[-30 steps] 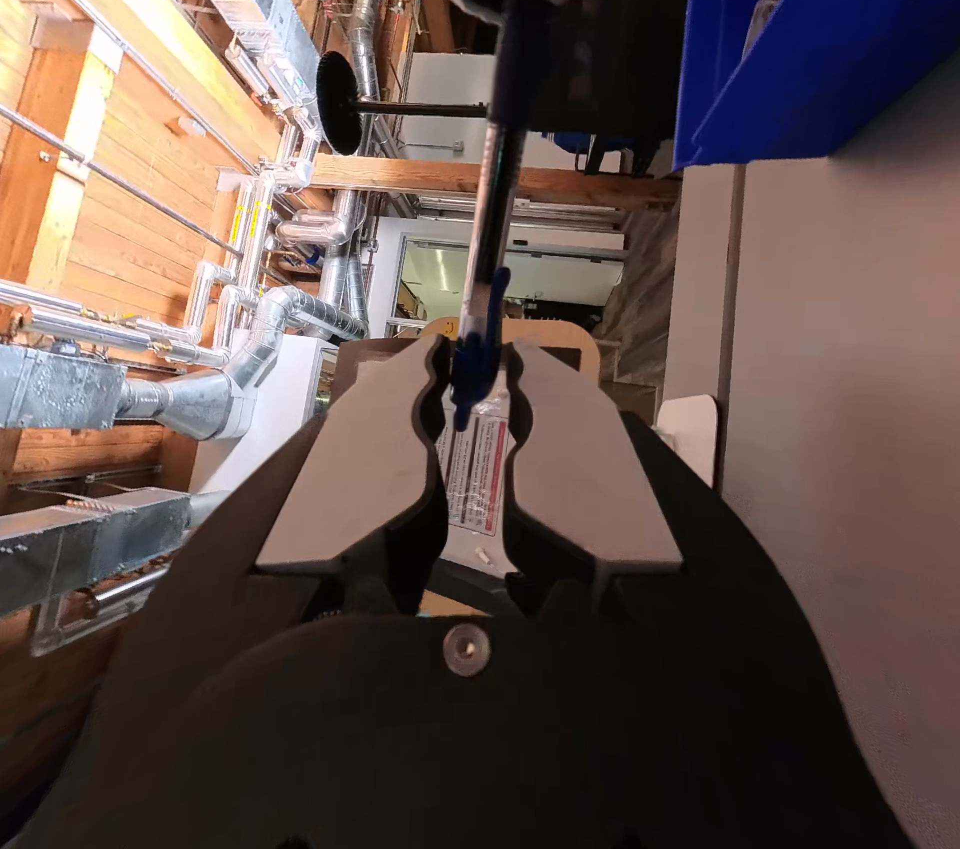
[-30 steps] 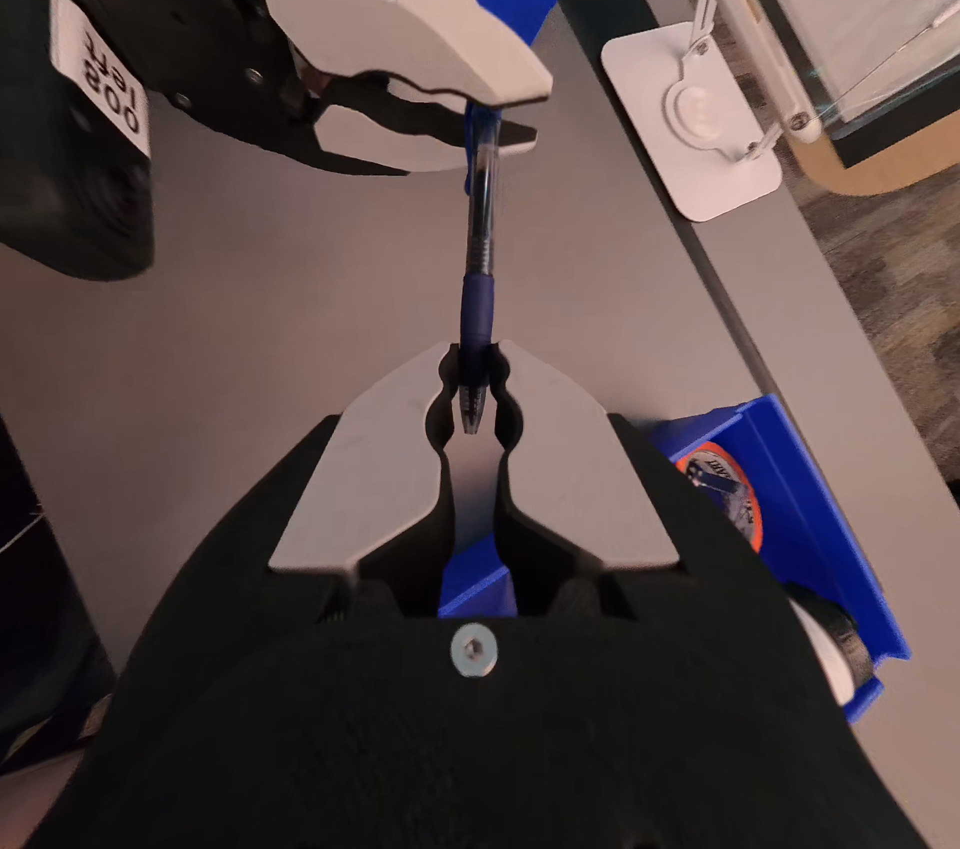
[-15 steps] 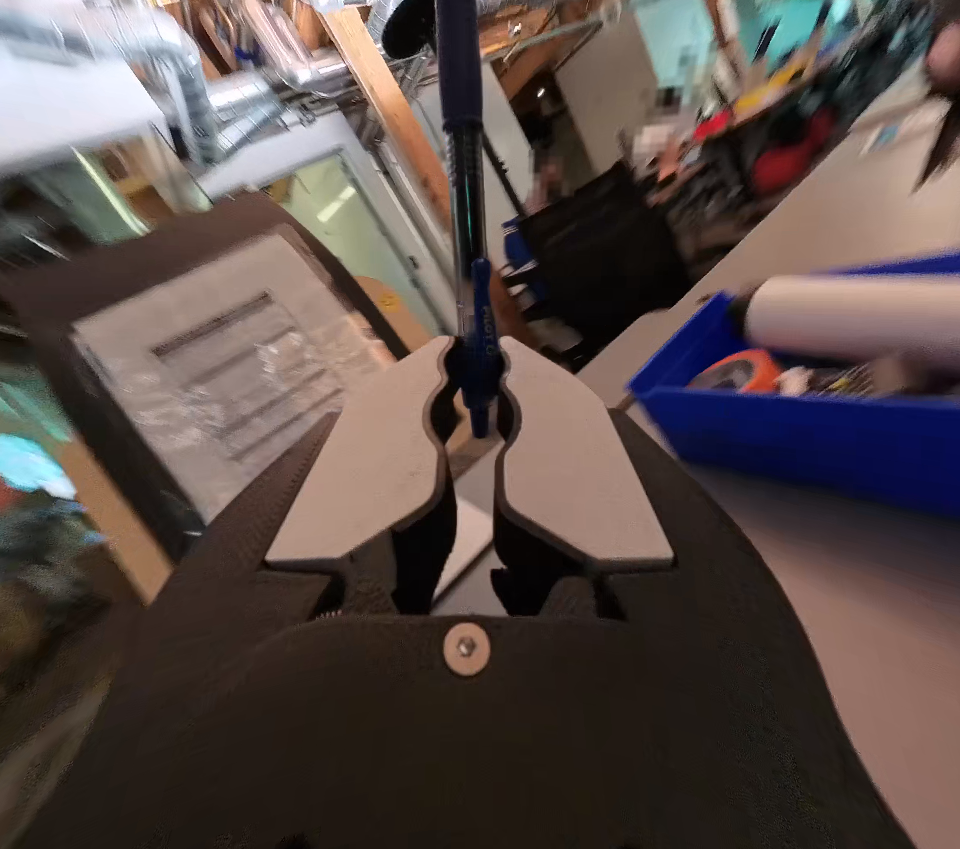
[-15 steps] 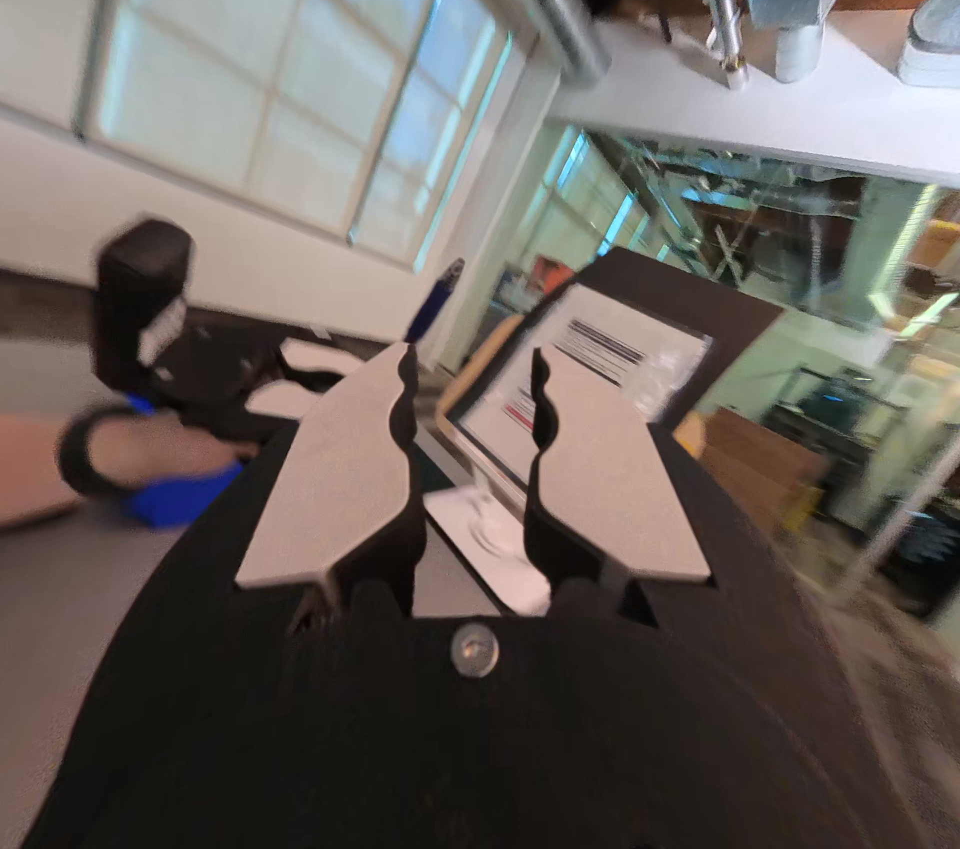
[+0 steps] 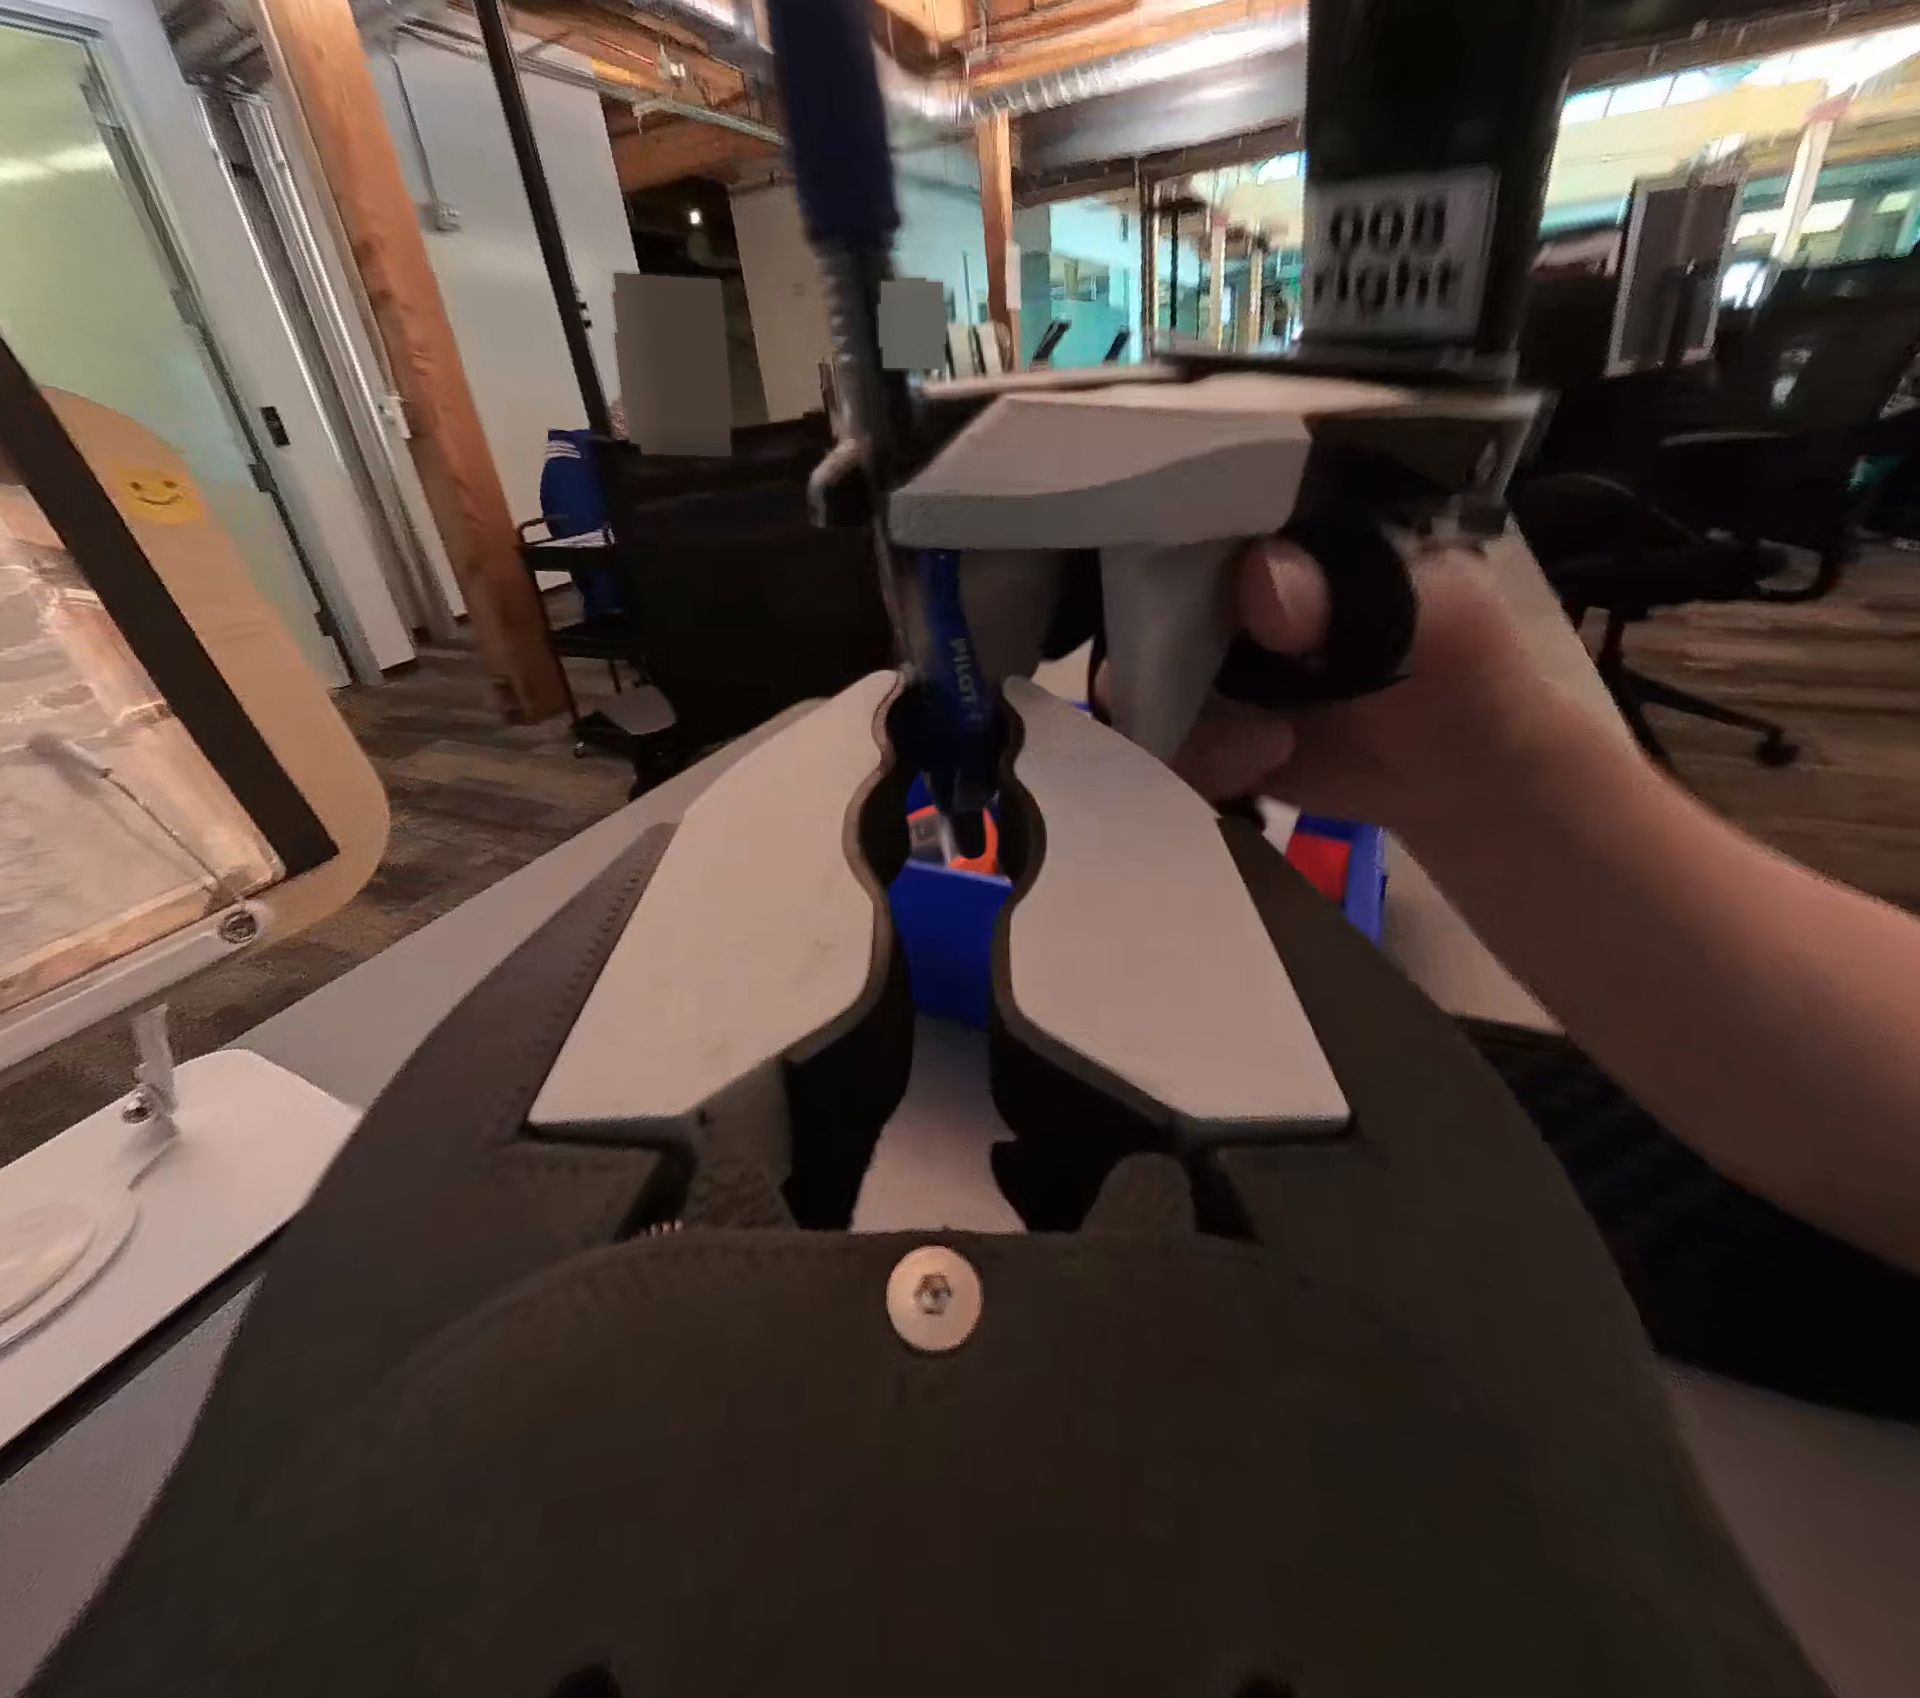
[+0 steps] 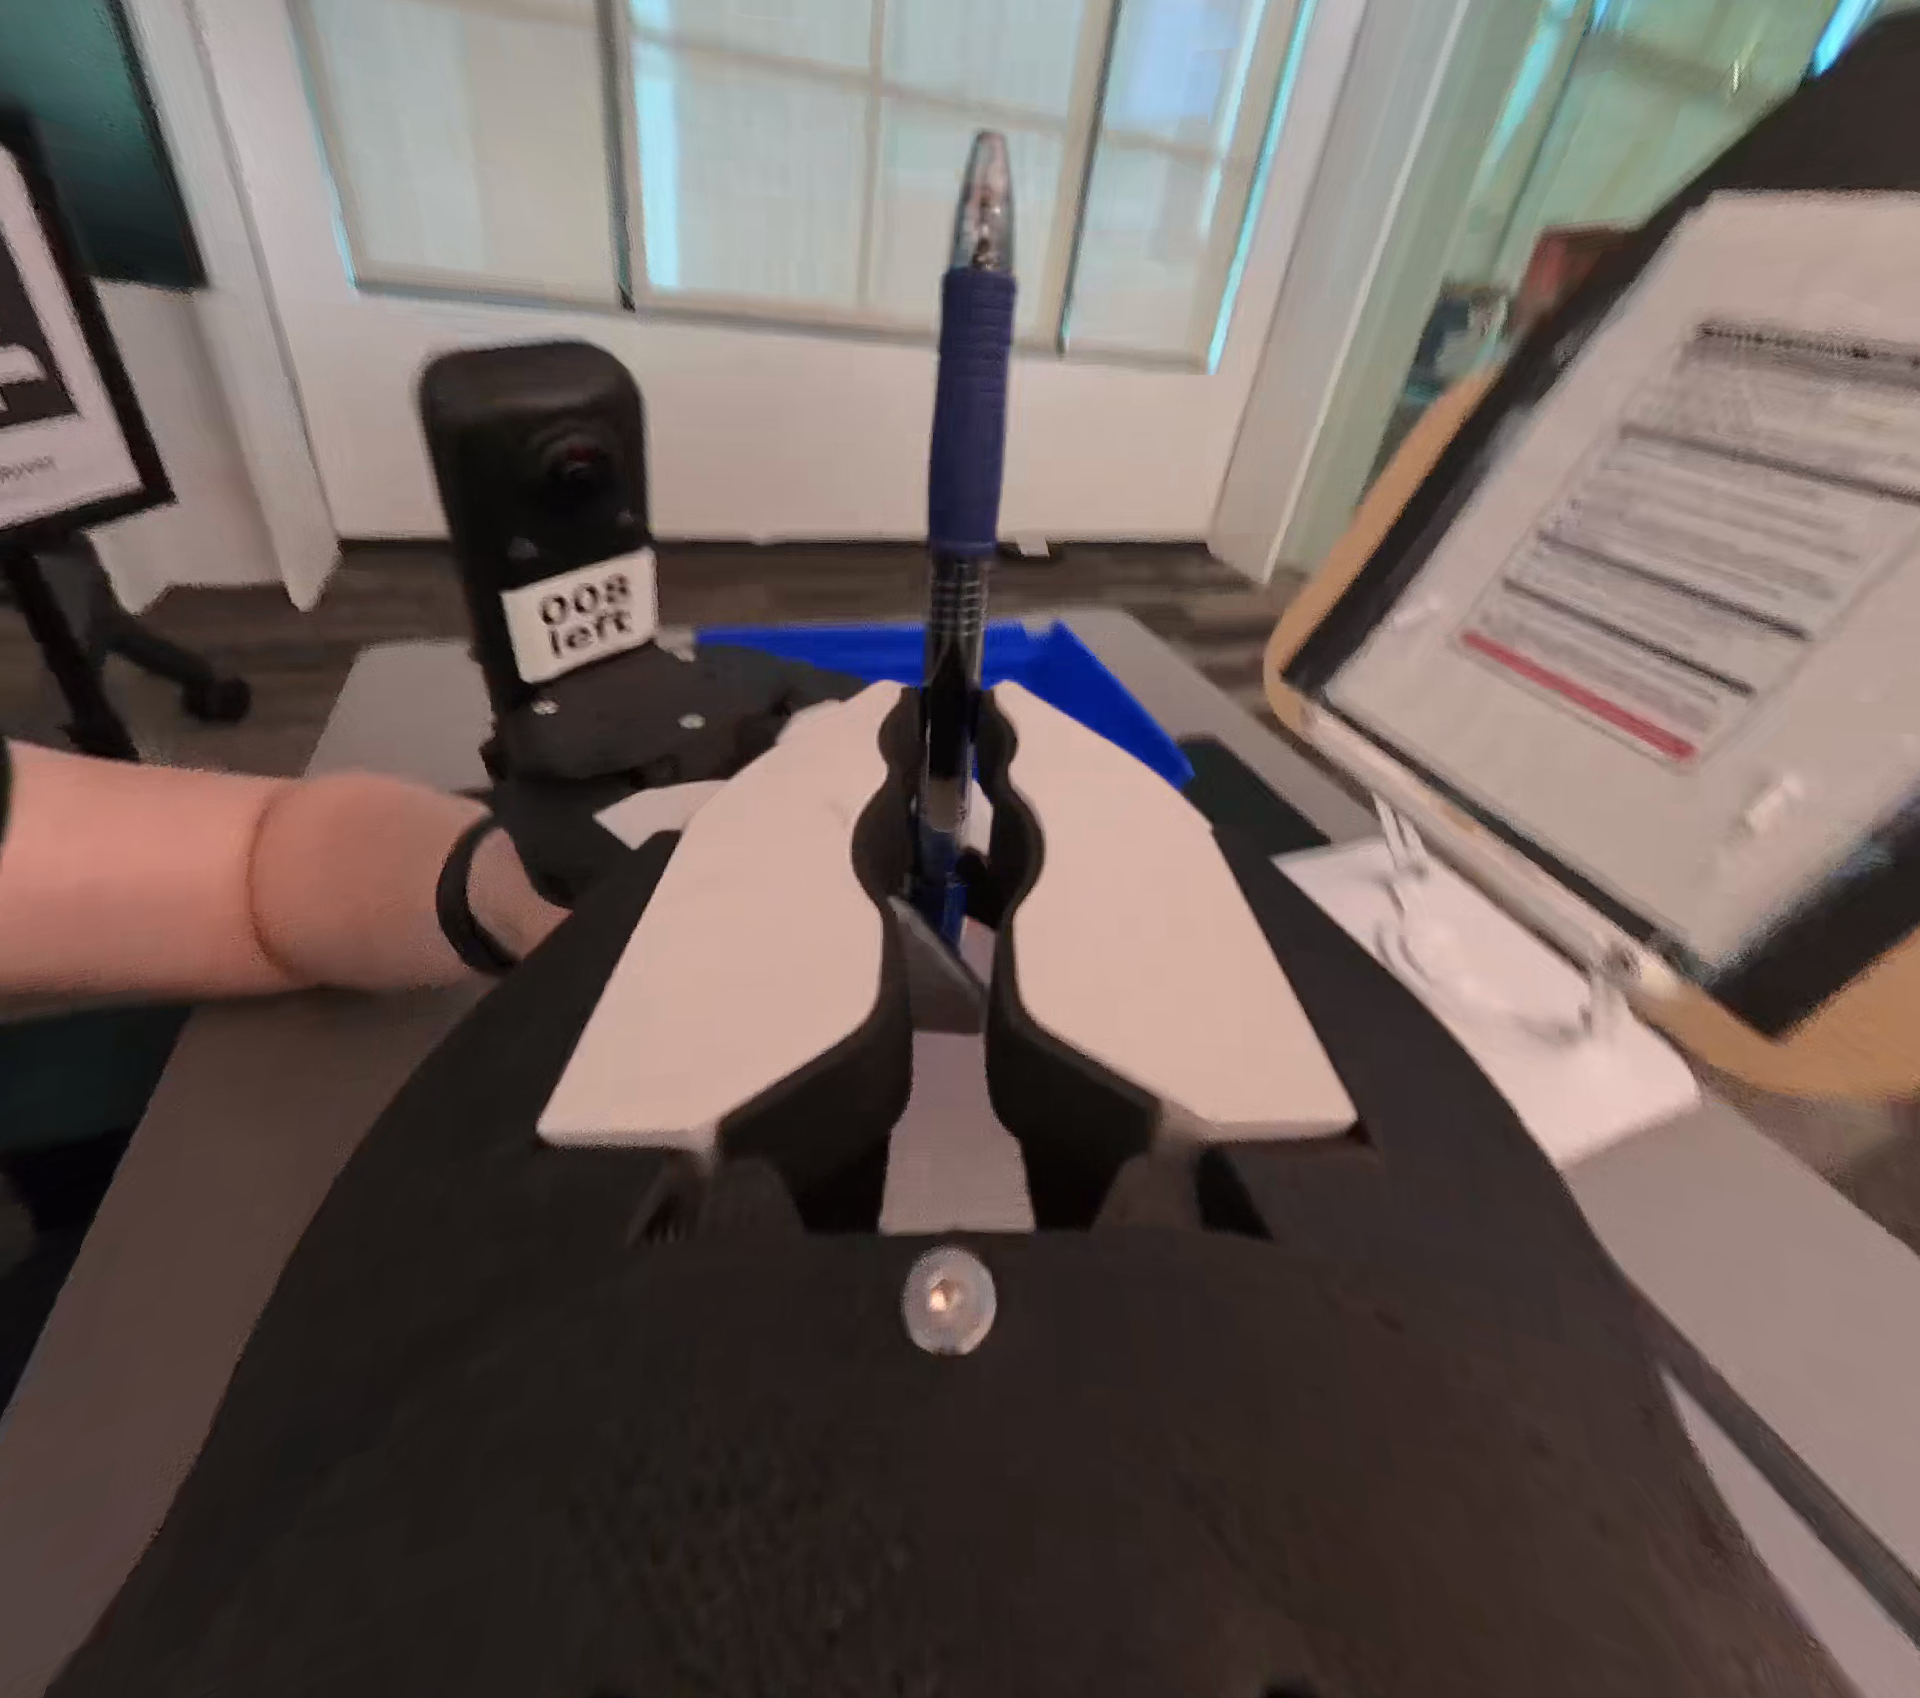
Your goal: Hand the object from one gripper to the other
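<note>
Left gripper fingers are pinching the clip end of one blue retractable pen, which is standing upright between the tips. The right gripper is closing around the same pen's clear barrel; its pads look to be touching it, but I cannot tell whether it is gripping. The grip sleeve and metal tip are pointing up.

Writing: the pen clip is carrying printed brand lettering, and each gripper's camera block is wearing one white printed label, so two labels. One framed printed sheet is standing at right on a clear stand.

Count: two grippers, one pen, two blue bins sitting on the grey table, two hands holding the grippers.
</note>
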